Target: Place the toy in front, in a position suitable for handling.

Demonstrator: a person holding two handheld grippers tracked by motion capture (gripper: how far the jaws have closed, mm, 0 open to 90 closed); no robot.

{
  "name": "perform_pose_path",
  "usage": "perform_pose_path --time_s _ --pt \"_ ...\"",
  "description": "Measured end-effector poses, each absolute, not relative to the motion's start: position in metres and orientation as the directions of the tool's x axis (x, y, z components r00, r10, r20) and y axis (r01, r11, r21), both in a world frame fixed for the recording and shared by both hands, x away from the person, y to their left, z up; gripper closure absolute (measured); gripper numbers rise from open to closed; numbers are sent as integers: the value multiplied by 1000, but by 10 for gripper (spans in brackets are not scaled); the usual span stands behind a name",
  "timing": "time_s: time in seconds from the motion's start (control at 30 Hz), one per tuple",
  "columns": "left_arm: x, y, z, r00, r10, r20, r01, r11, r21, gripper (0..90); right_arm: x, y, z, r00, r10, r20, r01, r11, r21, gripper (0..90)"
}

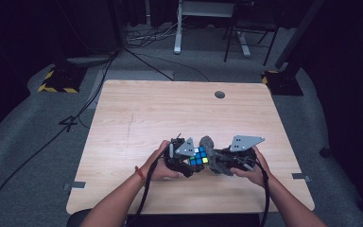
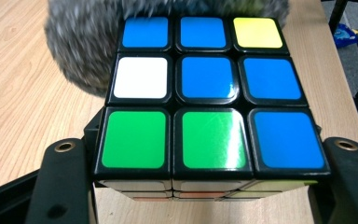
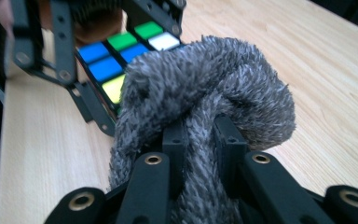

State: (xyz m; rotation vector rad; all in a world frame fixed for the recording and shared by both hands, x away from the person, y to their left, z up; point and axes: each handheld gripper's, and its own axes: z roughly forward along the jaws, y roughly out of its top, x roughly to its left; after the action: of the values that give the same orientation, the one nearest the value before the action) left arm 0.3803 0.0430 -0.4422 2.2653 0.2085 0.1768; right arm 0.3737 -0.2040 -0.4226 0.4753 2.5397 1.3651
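Both grippers are busy: our left gripper (image 1: 189, 163) clamps the cube (image 2: 209, 93), our right gripper (image 1: 217, 163) pinches the grey cloth (image 3: 205, 93) against it; wiping seems underway.

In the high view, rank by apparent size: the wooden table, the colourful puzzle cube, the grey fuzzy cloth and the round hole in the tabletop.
1. Light wooden table, by far the largest.
2. Grey fuzzy cloth and colourful puzzle cube: they look about alike, each partly hidden by the tongs, so unranked.
3. Round dark hole, smallest.
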Motion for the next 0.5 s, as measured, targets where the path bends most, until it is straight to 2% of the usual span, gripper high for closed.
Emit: perform_pose_path --time_s 0.27,0.5 --pt "380 40 -444 978 200 55 89 -645 759 338 371 -205 -417 -936 352 -15 156 453 878 788" --pt "379 33 -448 978 192 86 70 -683 727 333 368 -194 -413 -951 310 0 140 429 893 789"
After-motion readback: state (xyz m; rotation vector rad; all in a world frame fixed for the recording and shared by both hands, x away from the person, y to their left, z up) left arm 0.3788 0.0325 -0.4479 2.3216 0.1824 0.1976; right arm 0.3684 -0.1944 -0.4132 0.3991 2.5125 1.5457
